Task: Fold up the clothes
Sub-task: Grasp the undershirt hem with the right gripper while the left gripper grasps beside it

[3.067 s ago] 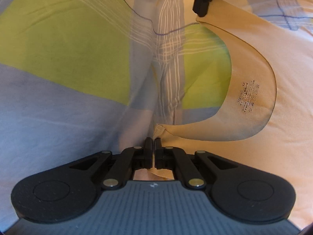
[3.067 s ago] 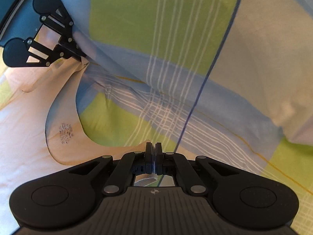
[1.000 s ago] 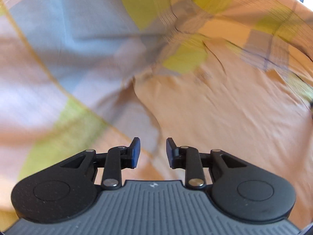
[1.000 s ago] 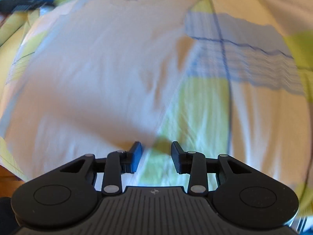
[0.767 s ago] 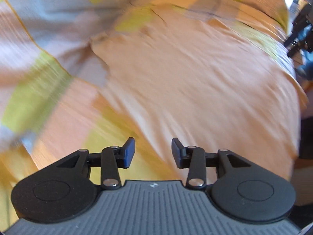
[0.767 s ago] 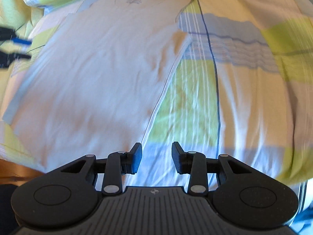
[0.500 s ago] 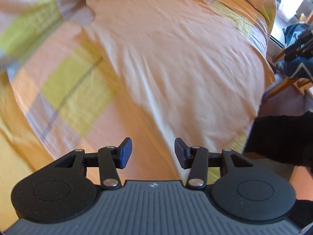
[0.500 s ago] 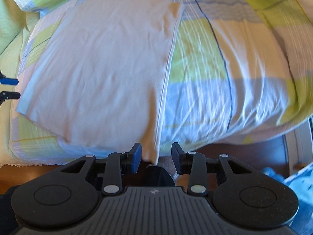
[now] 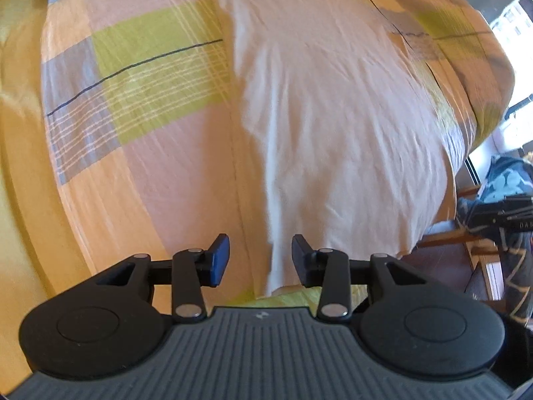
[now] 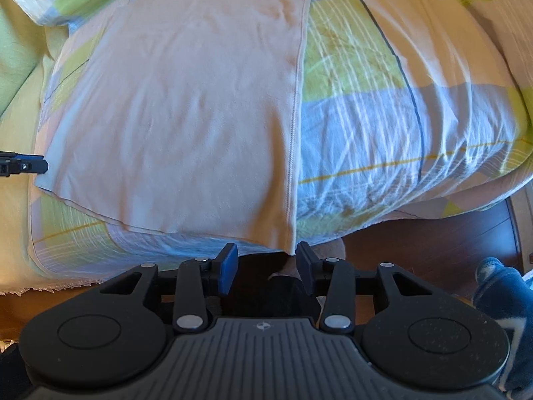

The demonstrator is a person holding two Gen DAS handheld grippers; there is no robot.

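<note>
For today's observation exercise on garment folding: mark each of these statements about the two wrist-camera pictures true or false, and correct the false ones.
1. Both grippers are open. True: the left gripper and the right gripper hold nothing.
2. The pale shirt lies spread flat on the checked bedcover. True.
3. The shirt is folded in half. False: it lies full length.
4. The right gripper clamps a sleeve. False: its jaws stand apart near the shirt's hem corner.

Both wrist views look up the shirt [image 9: 333, 116] from opposite hem corners, sharing its whole length.
</note>
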